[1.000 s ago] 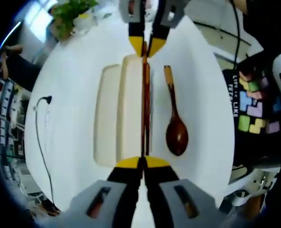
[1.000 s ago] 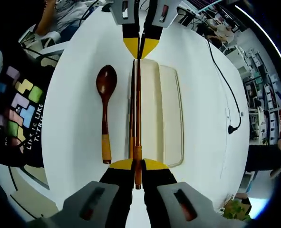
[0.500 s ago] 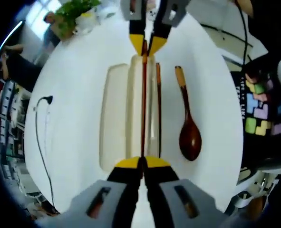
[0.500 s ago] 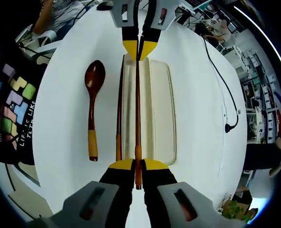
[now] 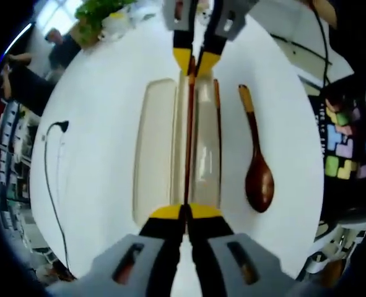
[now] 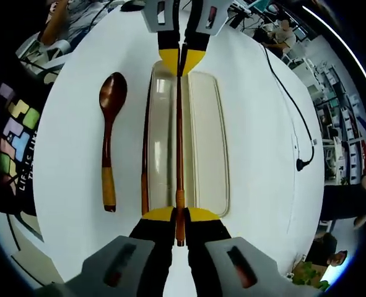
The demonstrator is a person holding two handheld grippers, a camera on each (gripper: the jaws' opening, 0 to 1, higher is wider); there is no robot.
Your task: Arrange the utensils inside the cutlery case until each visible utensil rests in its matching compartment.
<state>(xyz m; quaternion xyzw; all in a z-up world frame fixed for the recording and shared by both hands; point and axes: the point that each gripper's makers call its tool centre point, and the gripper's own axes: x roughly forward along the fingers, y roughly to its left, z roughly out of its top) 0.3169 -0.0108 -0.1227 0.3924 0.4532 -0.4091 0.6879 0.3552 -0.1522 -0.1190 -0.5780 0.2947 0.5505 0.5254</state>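
A cream cutlery case [image 5: 153,148] [image 6: 204,136] lies open on the white table. One brown chopstick [image 5: 188,136] [image 6: 179,136] hangs lengthwise over the case's middle seam. My left gripper [image 5: 184,211] [image 6: 181,60] is shut on one end and my right gripper [image 6: 179,213] [image 5: 195,62] is shut on the other. A second chopstick [image 5: 217,124] [image 6: 145,148] lies along the case's edge on the spoon side. The dark wooden spoon [image 5: 257,167] [image 6: 108,124], with a yellow handle end, rests on the table beside the case.
A black cable with a plug [image 5: 51,161] [image 6: 299,162] runs over the table on the case's far side from the spoon. A potted plant [image 5: 99,12] stands at the table's edge. A person in a block-pattern shirt [image 5: 340,148] [image 6: 15,136] sits by the spoon side.
Both grippers carried the held chopstick sideways, away from the spoon and the other chopstick, from the case's edge to over its middle. The second chopstick stayed at the edge.
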